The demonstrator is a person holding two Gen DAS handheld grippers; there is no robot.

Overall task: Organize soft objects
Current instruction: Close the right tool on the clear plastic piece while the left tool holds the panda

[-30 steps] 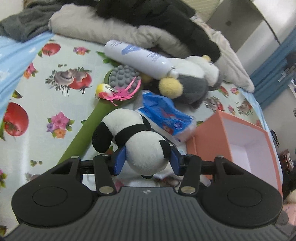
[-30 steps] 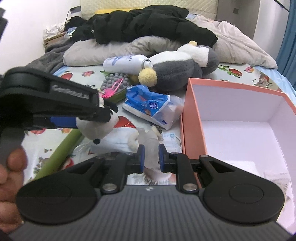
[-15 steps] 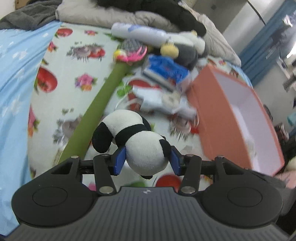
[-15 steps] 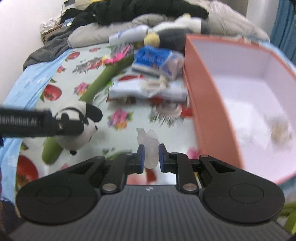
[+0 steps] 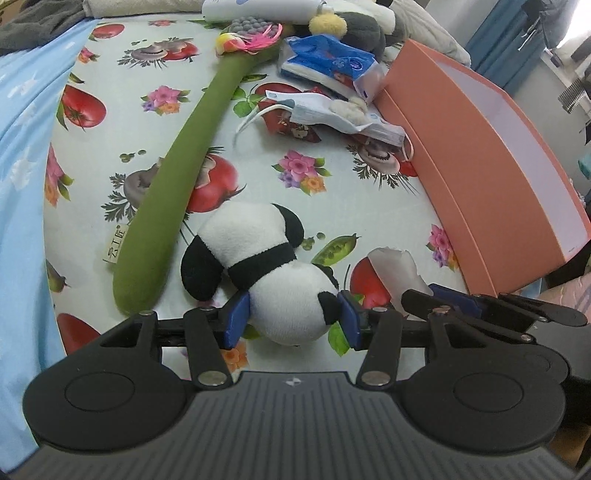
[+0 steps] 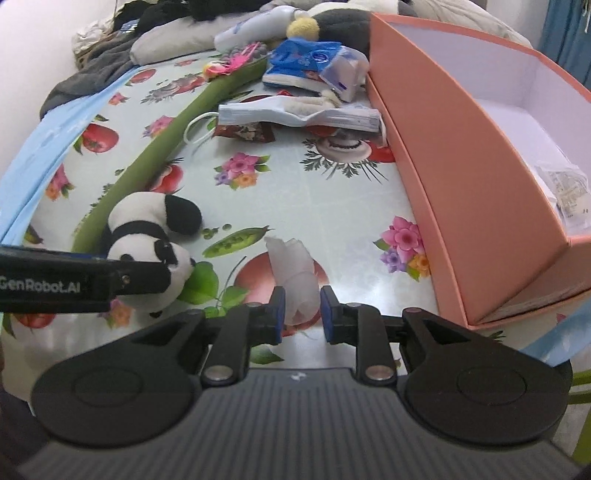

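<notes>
The left gripper (image 5: 291, 319) is clamped on the head of a small panda plush (image 5: 266, 273), its blue pads pressing in from both sides, and the panda's body lies on the fruit-and-flower printed cloth (image 5: 303, 140) with its black limbs spread. Just beside the panda, on the side away from the orange box (image 5: 480, 158), lies a long green plush stick (image 5: 184, 166) whose far end carries a grey bumpy head and pink fringe. The right gripper (image 6: 299, 314) has a crumpled, translucent white soft piece (image 6: 295, 273) between its blue pads; its jaws are opening, the pad nearer the box stands clear of the piece, and whether the other pad still touches it I cannot tell. That piece rests on the cloth over a printed tomato, between the panda and the near corner of the orange box. The box stands open with a pale interior, and a crinkled clear packet (image 6: 569, 192) lies inside it. Against the box's far outer wall sit a face mask (image 5: 332, 114) with loose ear loops and a blue tissue pack (image 5: 328, 61), with a grey and white plush (image 5: 362, 29) behind them.
</notes>
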